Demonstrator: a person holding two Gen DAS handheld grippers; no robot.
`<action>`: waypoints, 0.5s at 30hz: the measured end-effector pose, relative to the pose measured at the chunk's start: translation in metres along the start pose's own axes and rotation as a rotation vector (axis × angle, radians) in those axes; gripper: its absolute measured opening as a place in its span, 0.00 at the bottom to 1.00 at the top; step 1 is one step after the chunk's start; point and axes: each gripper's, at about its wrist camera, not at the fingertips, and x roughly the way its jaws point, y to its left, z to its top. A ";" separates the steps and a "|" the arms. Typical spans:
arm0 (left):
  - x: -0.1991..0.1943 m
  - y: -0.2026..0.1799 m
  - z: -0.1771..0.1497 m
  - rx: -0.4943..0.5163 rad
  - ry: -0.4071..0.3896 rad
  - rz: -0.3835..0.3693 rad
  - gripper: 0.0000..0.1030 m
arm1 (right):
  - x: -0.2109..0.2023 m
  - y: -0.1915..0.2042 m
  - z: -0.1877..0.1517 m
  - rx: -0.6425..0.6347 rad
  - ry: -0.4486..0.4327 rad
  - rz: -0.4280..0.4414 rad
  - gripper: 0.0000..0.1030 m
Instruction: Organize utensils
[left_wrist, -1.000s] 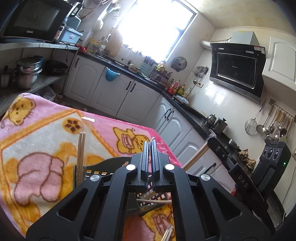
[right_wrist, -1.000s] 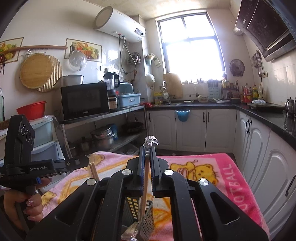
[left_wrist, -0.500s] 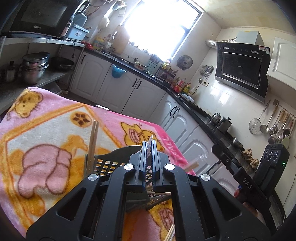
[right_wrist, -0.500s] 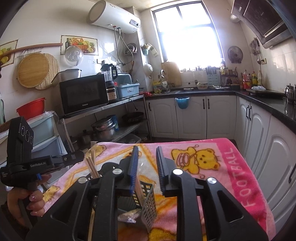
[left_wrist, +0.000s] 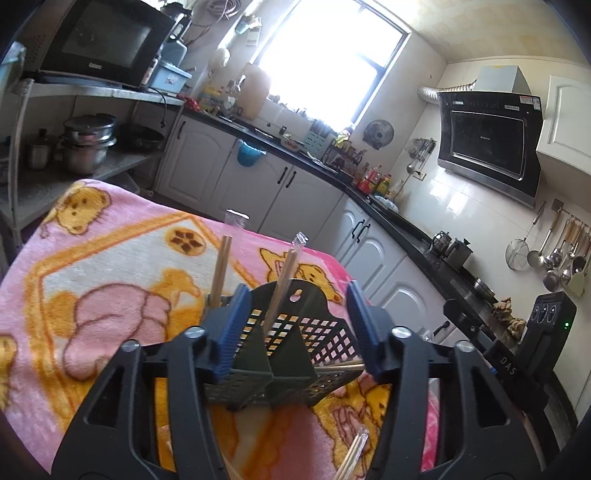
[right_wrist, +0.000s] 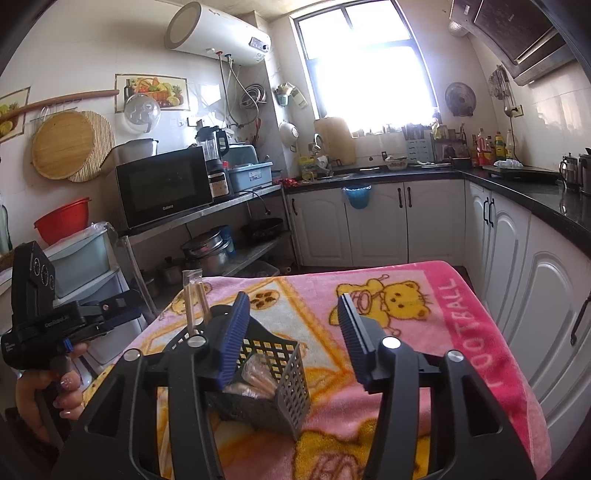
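Since 1.0 s ago both tools have gone from closed to wide open. The left gripper (left_wrist: 295, 325) was clamped with nothing visible between its pads; its jaws now stand apart on either side of the caddy (left_wrist: 291, 347), gripping nothing. The right gripper (right_wrist: 293, 334) had a wrapped chopstick pair pinched; it now holds nothing, jaws spread, and a wrapped pair (left_wrist: 282, 280) stands tilted in the caddy's middle compartment.

A second wrapped pair (left_wrist: 221, 262) stands upright in the caddy's left compartment. Loose chopsticks (left_wrist: 352, 456) lie on the blanket (left_wrist: 110, 258) near the left wrist camera. In the right wrist view the left blue pad (right_wrist: 232, 343) overlaps the caddy's near corner and hides part of it; whether they touch cannot be told. The person's left hand (right_wrist: 48, 395) grips the other tool's handle at frame left.

The caddy sits on the pink bear-print blanket. Around: white cabinets (right_wrist: 376, 221), black counter (right_wrist: 535, 192), microwave (right_wrist: 162, 188) on a shelf, bright window (right_wrist: 369, 66).
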 end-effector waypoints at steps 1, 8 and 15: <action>-0.003 0.000 -0.001 0.004 -0.005 0.006 0.56 | -0.002 0.000 -0.001 -0.003 -0.002 -0.004 0.50; -0.017 -0.002 -0.013 0.026 -0.020 0.049 0.84 | -0.017 0.005 -0.008 -0.008 -0.002 -0.013 0.59; -0.031 0.001 -0.023 0.028 -0.035 0.079 0.90 | -0.029 0.008 -0.018 -0.010 0.006 -0.017 0.63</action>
